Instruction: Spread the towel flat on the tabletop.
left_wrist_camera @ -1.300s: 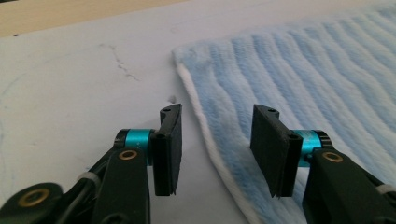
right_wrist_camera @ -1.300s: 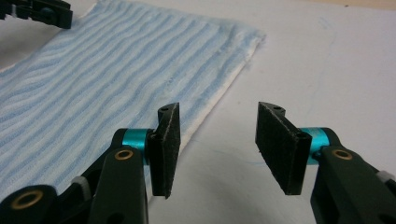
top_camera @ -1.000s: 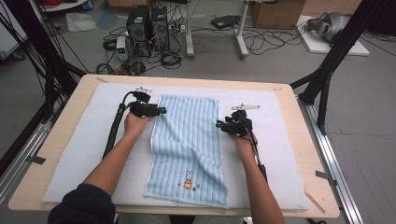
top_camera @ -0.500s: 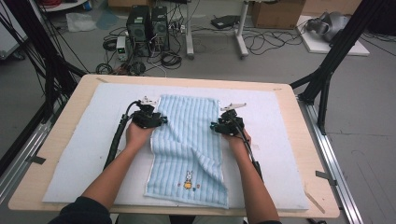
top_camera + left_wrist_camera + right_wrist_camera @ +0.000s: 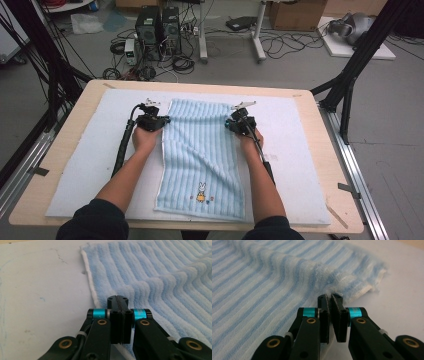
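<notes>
Both claws just closing, now pinching the blue striped towel [image 5: 202,157]: left claw [image 5: 117,300] on its far-left edge, right claw [image 5: 330,298] on its far-right edge. Flattened since a moment ago, wrinkle gone. Ready for lifting or folding; white mat [image 5: 95,150] bare either side.

I can't see the towel [image 5: 160,280] fold inside my left gripper's [image 5: 117,298] jaws; the picture's edge crops the towel.
</notes>
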Demonstrator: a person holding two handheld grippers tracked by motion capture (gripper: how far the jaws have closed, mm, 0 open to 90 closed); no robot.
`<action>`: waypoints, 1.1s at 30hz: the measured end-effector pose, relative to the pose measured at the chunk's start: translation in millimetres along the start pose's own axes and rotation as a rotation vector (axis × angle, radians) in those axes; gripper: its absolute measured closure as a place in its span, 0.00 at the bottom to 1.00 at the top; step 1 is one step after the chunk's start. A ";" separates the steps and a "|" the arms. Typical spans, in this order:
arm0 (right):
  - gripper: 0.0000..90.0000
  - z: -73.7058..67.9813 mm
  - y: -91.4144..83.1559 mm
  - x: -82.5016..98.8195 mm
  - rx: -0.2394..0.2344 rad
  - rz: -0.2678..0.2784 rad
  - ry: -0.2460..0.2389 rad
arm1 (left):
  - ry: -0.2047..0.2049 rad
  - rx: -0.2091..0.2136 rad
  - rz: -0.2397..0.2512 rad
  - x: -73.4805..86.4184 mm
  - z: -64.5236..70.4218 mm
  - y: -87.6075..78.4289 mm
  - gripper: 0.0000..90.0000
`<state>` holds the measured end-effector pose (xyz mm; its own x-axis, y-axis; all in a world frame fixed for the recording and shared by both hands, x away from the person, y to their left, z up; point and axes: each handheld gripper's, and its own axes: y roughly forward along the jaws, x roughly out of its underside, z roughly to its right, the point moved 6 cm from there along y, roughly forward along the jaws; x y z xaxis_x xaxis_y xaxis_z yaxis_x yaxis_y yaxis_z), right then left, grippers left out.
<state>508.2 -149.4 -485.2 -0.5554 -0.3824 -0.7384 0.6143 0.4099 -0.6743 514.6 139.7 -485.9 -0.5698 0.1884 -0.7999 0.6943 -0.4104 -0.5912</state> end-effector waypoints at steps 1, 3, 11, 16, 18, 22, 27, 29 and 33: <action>0.95 1.5 1.5 -1.0 0.019 0.007 -0.005 | 0.001 -0.018 0.000 -1.2 -4.2 1.6 1.00; 0.94 5.2 4.5 -2.7 0.021 0.006 0.024 | -0.046 -0.011 0.000 -2.9 -14.3 2.8 1.00; 0.88 14.6 7.9 -4.1 0.105 0.023 0.056 | -0.090 0.076 -0.007 -0.4 -13.0 -2.1 0.77; 0.75 15.4 -4.9 -5.5 0.065 0.057 0.081 | -0.089 0.159 0.011 -2.1 0.0 -10.9 0.61; 0.68 13.3 -12.4 -5.6 0.019 0.080 0.098 | -0.072 0.186 0.008 -0.2 6.6 -14.9 0.58; 0.59 9.1 -24.5 0.5 -0.010 0.081 0.086 | -0.035 0.197 -0.018 8.0 16.8 -16.6 0.54; 0.47 0.1 -35.7 14.4 -0.059 0.056 0.102 | 0.009 0.218 -0.043 14.9 31.7 -19.2 0.50; 0.45 -5.2 -39.5 18.9 -0.065 0.052 0.085 | 0.050 0.212 -0.047 17.4 37.9 -19.1 0.50; 0.44 -13.4 -42.3 23.8 -0.067 0.028 0.050 | 0.124 0.138 -0.047 20.0 42.3 -19.8 0.56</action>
<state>461.5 -164.7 -474.4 -0.5670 -0.3283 -0.7555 0.5920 0.4753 -0.6509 470.9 113.8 -485.8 -0.5352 0.3154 -0.7836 0.5967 -0.5155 -0.6150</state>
